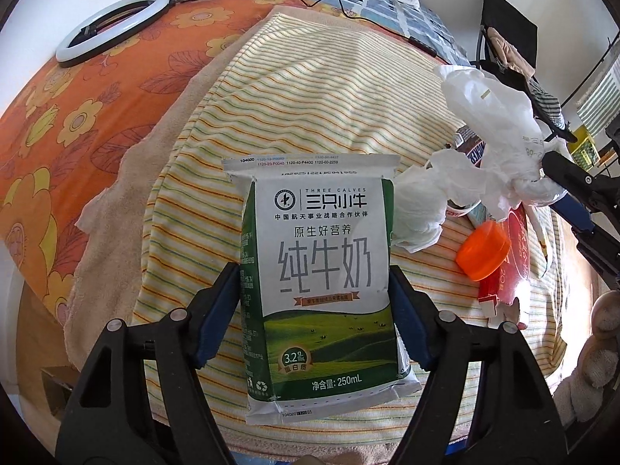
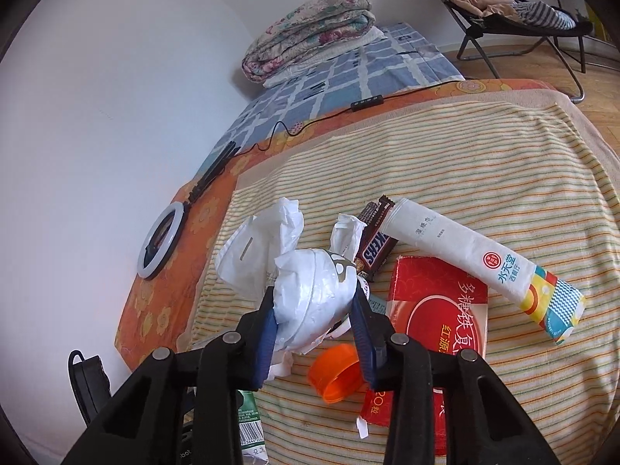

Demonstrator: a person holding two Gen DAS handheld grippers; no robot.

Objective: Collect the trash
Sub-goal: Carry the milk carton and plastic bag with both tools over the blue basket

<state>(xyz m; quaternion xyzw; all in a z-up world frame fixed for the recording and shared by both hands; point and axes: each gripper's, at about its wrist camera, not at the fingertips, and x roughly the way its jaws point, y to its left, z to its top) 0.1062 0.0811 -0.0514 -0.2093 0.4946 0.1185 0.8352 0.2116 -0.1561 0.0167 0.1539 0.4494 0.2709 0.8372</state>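
The left tongs [image 1: 314, 310] pinch a milk pouch [image 1: 317, 286] by its sides, lifted above the striped blanket [image 1: 310, 108] on the bed. The right tongs [image 2: 316, 325] clamp a white plastic bag [image 2: 310, 294] bunched shut. To bag the pouch well, I judge the bag's mouth must be opened first. An orange cap [image 2: 335, 372], red box [image 2: 438, 310], Snickers wrapper [image 2: 376, 248] and paper tube [image 2: 476, 259] lie near, to the right.

My view: ring light [image 2: 162, 241] on orange floral sheet [image 1: 77, 89], folded quilt [image 2: 310, 35] beyond, folding chair [image 2: 515, 11] far right.
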